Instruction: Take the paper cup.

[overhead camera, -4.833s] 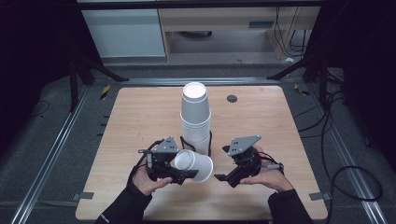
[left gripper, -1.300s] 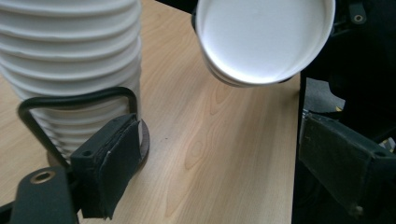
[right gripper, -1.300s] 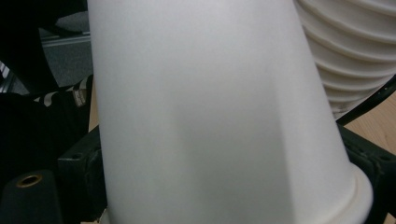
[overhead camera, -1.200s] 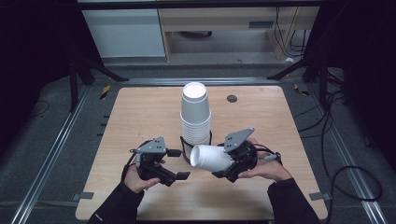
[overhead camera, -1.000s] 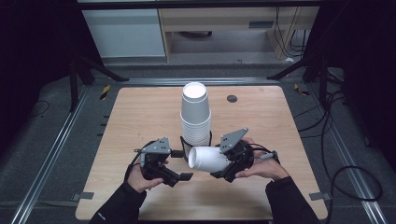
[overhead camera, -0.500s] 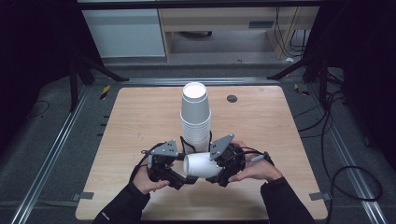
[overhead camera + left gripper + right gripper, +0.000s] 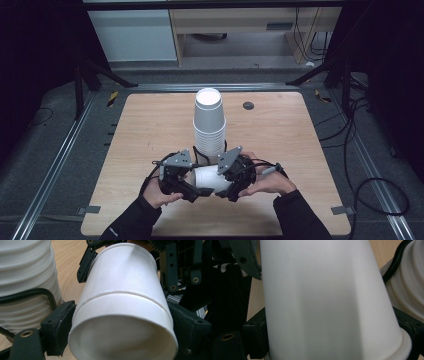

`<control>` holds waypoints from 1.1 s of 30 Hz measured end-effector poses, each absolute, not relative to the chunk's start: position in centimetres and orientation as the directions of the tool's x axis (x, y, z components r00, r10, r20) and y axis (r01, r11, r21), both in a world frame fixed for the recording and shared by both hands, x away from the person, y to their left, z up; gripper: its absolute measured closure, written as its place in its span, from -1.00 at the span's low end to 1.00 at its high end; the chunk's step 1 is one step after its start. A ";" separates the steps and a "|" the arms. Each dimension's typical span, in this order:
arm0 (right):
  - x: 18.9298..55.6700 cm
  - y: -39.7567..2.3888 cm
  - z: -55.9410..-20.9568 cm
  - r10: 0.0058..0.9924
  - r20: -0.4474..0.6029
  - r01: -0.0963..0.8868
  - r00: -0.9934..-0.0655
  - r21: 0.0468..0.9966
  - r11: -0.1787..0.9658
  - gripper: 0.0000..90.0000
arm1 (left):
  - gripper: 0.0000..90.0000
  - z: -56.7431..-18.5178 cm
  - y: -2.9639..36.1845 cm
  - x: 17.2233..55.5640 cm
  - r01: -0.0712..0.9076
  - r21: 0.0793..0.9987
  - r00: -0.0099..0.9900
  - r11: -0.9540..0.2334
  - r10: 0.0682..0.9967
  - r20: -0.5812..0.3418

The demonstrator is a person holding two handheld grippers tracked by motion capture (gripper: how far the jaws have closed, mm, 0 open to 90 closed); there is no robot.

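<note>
While both grippers meet near front edge of table (image 7: 150, 125), single white paper cup (image 7: 209, 178) lies sideways between them, just in front of cup stack (image 7: 209, 127). Right gripper (image 7: 231, 186) clamped on cup's rim end, pads pressing wall. Left gripper (image 7: 196, 192) jaws just been closing, cup's base end between them, black pads (image 7: 58, 327) hugging both sides, looks like contact. Cable loops round stack.
</note>
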State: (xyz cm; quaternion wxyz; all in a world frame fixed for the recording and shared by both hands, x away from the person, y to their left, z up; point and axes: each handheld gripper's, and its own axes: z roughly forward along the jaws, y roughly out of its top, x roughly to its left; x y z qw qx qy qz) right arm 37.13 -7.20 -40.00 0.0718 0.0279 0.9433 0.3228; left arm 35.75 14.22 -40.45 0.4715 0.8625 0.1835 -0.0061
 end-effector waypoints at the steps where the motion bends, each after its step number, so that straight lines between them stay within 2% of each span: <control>1: 37.1 -7.1 -40.0 0.102 -0.117 0.008 -0.988 0.615 0.789 -0.78 | -0.66 -40.5 14.2 35.8 0.323 0.810 0.933 -0.489 0.311 -0.184; 4: 37.1 -7.0 -40.0 0.105 -0.123 0.007 -0.987 0.614 0.790 -0.78 | -0.60 -40.5 14.1 35.7 0.330 0.807 0.931 -0.490 0.311 -0.191; 23: 37.2 -6.8 -40.1 0.116 -0.107 0.025 -0.987 0.622 0.782 -0.86 | -0.55 -40.2 14.3 35.7 0.334 0.805 0.927 -0.491 0.324 -0.187; 33: 37.6 -9.1 -38.8 0.176 -0.084 0.072 -0.981 0.682 0.727 -0.93 | -0.55 -39.8 15.4 36.1 0.346 0.816 0.918 -0.464 0.349 -0.191</control>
